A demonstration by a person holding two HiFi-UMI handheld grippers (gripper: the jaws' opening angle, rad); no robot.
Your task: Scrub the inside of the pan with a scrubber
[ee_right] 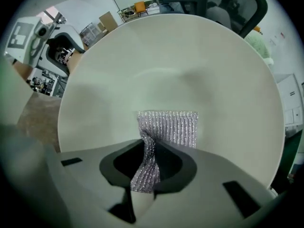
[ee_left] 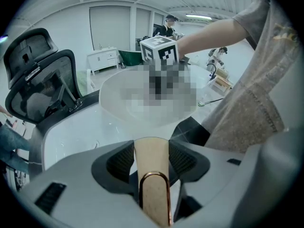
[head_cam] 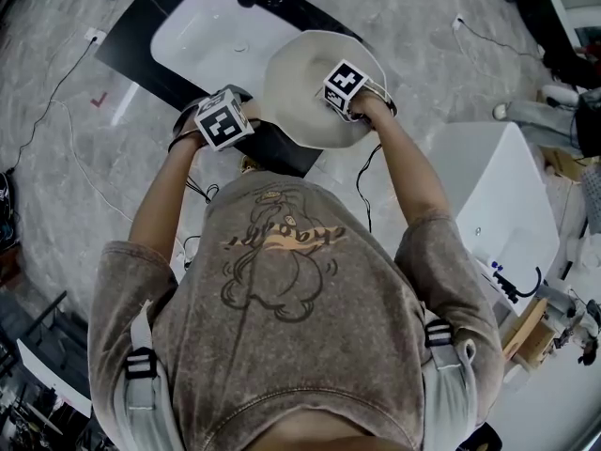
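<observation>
Two grips share the work. The left gripper (ee_left: 151, 152) is clamped on the pan's tan handle (ee_left: 154, 198); we judge this braces the pan (ee_right: 190, 65) against rubbing. The right gripper (ee_right: 148, 164) pinches one twisted end of the silver mesh scrubber (ee_right: 173, 127), so its free flap lies flat on the pale inside. We place the pan at the dark table's (head_cam: 141, 56) near edge, beside a white basin (head_cam: 208, 28). Bare pan floor lies ahead and to both sides, with the far rim well apart.
</observation>
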